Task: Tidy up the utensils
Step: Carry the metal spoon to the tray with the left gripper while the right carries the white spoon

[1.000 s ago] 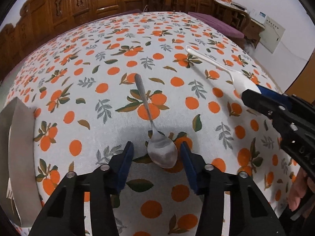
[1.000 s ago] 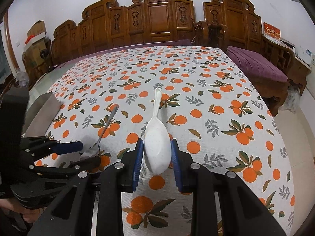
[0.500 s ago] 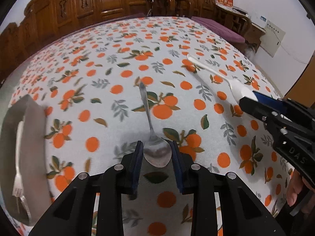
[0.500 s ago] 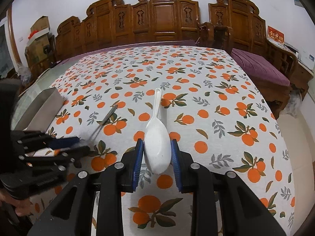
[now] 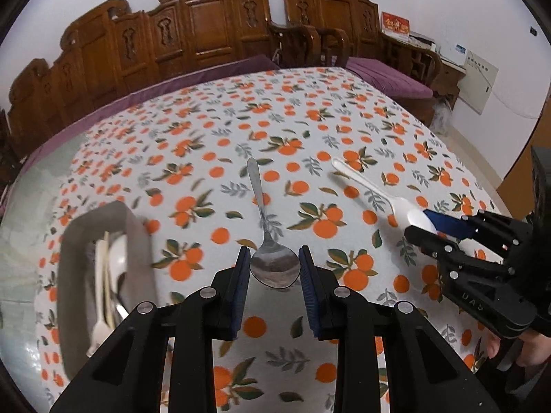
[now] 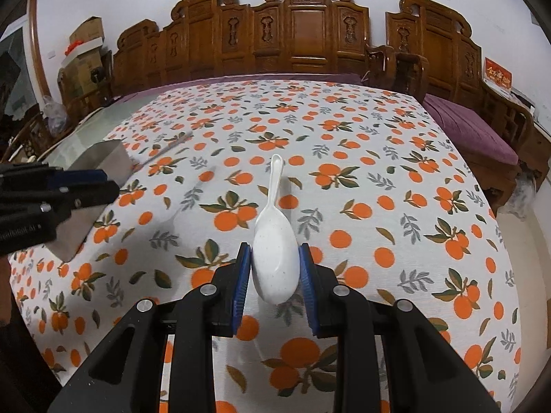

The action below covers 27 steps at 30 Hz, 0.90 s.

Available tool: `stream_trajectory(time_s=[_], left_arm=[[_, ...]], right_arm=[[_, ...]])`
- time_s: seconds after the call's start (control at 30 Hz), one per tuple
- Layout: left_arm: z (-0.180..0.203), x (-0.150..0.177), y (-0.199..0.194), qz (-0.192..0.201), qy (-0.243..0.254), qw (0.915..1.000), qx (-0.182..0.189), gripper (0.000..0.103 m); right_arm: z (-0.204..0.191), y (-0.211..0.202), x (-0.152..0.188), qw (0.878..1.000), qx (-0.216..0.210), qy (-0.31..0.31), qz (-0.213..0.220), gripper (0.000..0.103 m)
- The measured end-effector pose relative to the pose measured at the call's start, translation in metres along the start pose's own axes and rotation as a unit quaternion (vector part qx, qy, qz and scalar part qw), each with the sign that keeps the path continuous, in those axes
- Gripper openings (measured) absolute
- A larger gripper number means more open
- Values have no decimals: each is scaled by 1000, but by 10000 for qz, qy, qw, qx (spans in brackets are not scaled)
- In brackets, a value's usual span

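Observation:
My left gripper (image 5: 274, 268) is shut on the bowl of a metal spoon (image 5: 267, 237), held above the table with its handle pointing away. My right gripper (image 6: 274, 265) is shut on the bowl of a white ceramic spoon (image 6: 274, 241), also held off the cloth. The right gripper and its white spoon (image 5: 370, 191) show at the right of the left wrist view. A metal utensil box (image 5: 74, 275) at the left holds several utensils, among them a fork and white spoons. The box (image 6: 103, 161) also shows in the right wrist view, behind the left gripper (image 6: 86, 186).
The table carries an orange-print cloth (image 6: 378, 172). Carved wooden chairs (image 6: 310, 34) line its far side, and a purple-cushioned bench (image 6: 475, 130) stands to the right. The table's right edge drops to the floor.
My left gripper has closed on the metal spoon and lifted it, tilting up so the box shows more fully. My right gripper has lifted with the white spoon.

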<state>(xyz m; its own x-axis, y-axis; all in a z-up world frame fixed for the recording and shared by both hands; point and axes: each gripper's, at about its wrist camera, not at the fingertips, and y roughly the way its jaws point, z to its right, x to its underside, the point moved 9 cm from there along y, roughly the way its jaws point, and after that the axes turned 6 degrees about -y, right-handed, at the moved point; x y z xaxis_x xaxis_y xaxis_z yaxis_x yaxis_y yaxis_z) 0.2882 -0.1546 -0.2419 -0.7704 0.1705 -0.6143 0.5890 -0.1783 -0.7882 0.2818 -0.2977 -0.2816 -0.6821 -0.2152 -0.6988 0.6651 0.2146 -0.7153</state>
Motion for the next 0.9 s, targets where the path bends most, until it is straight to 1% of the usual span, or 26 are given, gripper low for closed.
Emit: stream_trajectory(time_s=[0.3, 0.43, 0.7, 0.9], left_arm=[[-30, -1, -27, 150, -99, 9998, -116, 27], [-48, -1, -42, 229, -174, 9995, -157, 27], [-81, 3, -64, 335, -328, 9986, -228, 27], [-117, 14, -71, 335, -481, 9977, -350, 27]], right_arm=[[-28, -16, -13, 9995, -270, -97, 147, 31], [-40, -25, -22, 9984, -530, 3, 209, 31], [-54, -42, -45, 9978, -540, -97, 360, 31], [-69, -47, -55, 9975, -531, -236, 390, 31]])
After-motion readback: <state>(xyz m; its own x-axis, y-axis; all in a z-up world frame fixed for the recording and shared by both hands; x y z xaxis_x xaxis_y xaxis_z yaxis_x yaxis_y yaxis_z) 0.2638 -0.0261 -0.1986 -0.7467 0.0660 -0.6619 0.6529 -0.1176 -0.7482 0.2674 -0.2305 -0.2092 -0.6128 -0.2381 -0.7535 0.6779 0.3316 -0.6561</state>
